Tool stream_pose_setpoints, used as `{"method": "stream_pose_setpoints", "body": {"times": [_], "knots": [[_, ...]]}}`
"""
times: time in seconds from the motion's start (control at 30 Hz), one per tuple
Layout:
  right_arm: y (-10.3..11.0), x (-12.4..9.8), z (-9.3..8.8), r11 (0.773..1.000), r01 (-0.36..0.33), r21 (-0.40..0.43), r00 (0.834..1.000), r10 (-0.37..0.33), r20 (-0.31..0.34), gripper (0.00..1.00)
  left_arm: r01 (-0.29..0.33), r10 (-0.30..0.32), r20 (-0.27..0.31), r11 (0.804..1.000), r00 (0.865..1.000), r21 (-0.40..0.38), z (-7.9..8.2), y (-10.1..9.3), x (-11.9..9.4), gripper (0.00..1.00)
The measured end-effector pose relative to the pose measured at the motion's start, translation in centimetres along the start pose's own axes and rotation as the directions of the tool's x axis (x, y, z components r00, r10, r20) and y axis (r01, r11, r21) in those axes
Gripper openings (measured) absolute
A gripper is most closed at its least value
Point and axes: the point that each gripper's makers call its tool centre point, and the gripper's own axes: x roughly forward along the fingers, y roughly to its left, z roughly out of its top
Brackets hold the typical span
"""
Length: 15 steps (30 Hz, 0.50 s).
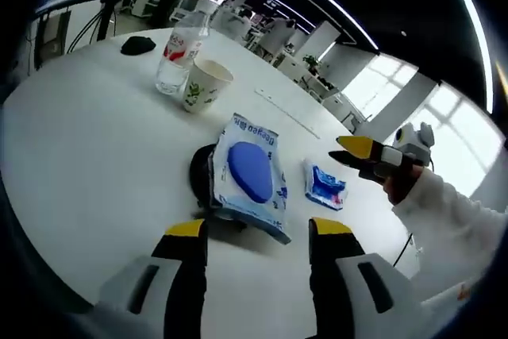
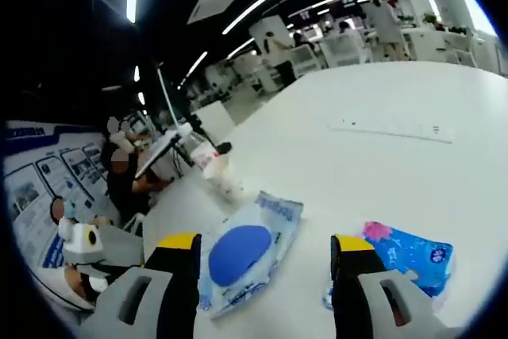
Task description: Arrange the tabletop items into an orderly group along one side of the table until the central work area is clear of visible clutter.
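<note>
Bare white table (image 1: 87, 148) lies open toward nine o'clock. Wipes pack (image 1: 250, 172), blue lid up, sits between left gripper's (image 1: 258, 237) parted jaws; right gripper (image 2: 266, 256) also gapes, holding nothing.

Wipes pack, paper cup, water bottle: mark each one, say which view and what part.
Wipes pack (image 1: 251, 171), left gripper view, on its blue oval lid.
Paper cup (image 1: 205, 86), left gripper view, on its side wall, below the rim.
Water bottle (image 1: 179, 53), left gripper view, on its red and white label.

On the table (image 1: 95, 140), the wipes pack (image 1: 252, 174) lies between paper cup (image 1: 205, 85) and tissue packet (image 1: 325, 185).
</note>
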Motion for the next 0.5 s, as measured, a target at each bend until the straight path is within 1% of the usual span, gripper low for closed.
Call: {"method": "stream_pose_setpoints", "body": {"times": [0.07,0.1,0.2,0.27,0.3,0.37,0.4,0.43,0.5], "knots": [[0.0,1.1,0.1,1.0,-0.007,0.004,1.0,0.007,-0.018,0.66,0.012,-0.012,-0.016,1.0,1.0,-0.014,-0.4,-0.2,0.2,0.46],[-0.2,1.7,0.0,1.0,-0.008,-0.003,0.999,0.008,-0.035,0.66,0.027,-0.027,-0.022,0.999,0.999,-0.026,-0.5,-0.5,0.3,0.44],[-1.1,3.4,-0.1,1.0,-0.003,-0.014,0.998,0.002,-0.063,0.66,0.044,-0.046,-0.032,0.998,0.998,-0.043,-0.9,-0.9,0.5,0.35],[-2.2,4.7,-0.4,0.999,0.035,0.028,0.995,-0.033,-0.091,0.65,0.048,-0.051,-0.045,0.998,0.998,-0.05,-1.2,-1.0,0.9,0.3],[-2.5,5.6,-0.2,0.998,0.044,0.054,0.996,-0.04,-0.082,0.66,0.047,-0.05,-0.051,0.998,0.997,-0.052,-1.3,-1.0,1.0,0.29],[-2.2,6.7,0.5,0.996,0.017,0.092,0.999,-0.013,-0.045,0.69,0.047,-0.051,-0.061,0.997,0.997,-0.062,-1.6,-1.1,1.2,0.28],[-2.2,7.3,0.7,0.993,0.007,0.115,0.999,-0.003,-0.037,0.72,0.051,-0.056,-0.063,0.996,0.996,-0.069,-1.7,-1.2,1.2,0.28],[-2.4,7.9,0.6,0.992,0.011,0.122,0.999,-0.006,-0.046,0.76,0.055,-0.06,-0.063,0.996,0.996,-0.074,-1.7,-1.3,1.2,0.28],[-2.7,8.6,0.6,0.992,0.021,0.128,0.999,-0.015,-0.048,0.78,0.063,-0.068,-0.066,0.995,0.995,-0.079,-1.8,-1.5,1.3,0.27]]}}
